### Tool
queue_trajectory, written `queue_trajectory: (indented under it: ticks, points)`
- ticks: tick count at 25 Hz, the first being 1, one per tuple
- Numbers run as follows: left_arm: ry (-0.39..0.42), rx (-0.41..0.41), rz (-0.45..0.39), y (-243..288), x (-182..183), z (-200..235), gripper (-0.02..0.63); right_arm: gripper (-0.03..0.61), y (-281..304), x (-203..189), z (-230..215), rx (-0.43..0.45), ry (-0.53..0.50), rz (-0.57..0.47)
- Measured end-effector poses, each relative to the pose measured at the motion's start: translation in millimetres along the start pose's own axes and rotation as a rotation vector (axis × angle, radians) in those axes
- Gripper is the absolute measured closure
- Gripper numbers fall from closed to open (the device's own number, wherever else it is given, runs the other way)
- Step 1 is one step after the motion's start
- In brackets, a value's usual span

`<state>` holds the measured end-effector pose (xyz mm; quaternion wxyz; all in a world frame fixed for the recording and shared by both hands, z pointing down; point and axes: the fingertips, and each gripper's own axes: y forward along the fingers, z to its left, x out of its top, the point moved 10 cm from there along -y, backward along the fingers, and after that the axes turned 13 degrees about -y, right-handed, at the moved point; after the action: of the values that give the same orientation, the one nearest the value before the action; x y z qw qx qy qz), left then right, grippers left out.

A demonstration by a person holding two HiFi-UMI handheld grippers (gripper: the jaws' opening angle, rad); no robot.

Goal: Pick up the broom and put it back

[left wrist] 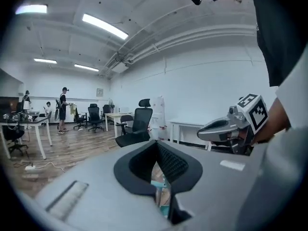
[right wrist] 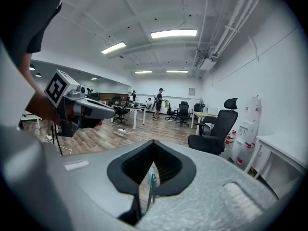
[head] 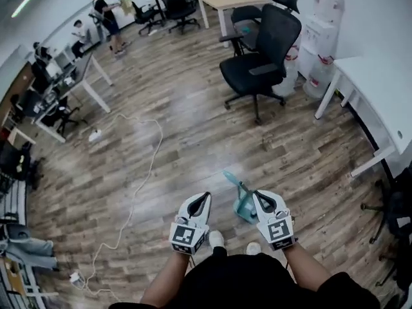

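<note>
Pointing the left gripper (head: pixel 206 196) forward and slightly down over the wood floor (head: pixel 161 102), jaws pressed together at the tips and gripping nothing. Pointing the right gripper (head: pixel 257 194) alongside it, jaws likewise closed tight and empty. Looking down on the teal broom (head: pixel 244 205), standing on the floor between the two grippers and just beside the right one, handle leaning up toward the far left; not clearly touching either tool. Glimpsing teal through the slit beneath each pair of jaws. Facing a black office chair (head: pixel 261 60) farther off, a white desk (head: pixel 380 82) at the right, a white cable (head: pixel 152 166) trailing across the left, and people (head: pixel 103 8) at the far left.
</note>
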<state>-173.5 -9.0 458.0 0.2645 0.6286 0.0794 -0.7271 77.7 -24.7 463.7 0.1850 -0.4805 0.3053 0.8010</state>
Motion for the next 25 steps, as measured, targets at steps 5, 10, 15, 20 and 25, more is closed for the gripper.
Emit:
queue_trajectory:
  ticks: [5, 10, 15, 20, 25]
  points:
    - [0.004, -0.085, 0.03, 11.6, 1.4, 24.2, 0.597, 0.575, 11.0, 4.8, 7.8, -0.057, 0.01, 0.048]
    - [0.0, -0.161, 0.049, 13.8, -6.3, 45.6, 0.597, 0.575, 19.1, 4.0, 25.4, -0.096, 0.021, 0.087]
    - [0.001, -0.214, 0.075, 17.6, -14.8, 55.8, 0.597, 0.574, 21.4, -5.9, 40.9, -0.132, 0.025, 0.103]
    - [-0.029, -0.24, 0.055, 25.6, -6.5, 50.9, 0.597, 0.538, 26.8, -16.0, 46.8, -0.068, 0.055, 0.163]
    - [-0.019, -0.235, 0.069, 38.2, -13.0, 46.5, 0.597, 0.504, 40.3, -36.4, 48.8, -0.027, 0.066, 0.206]
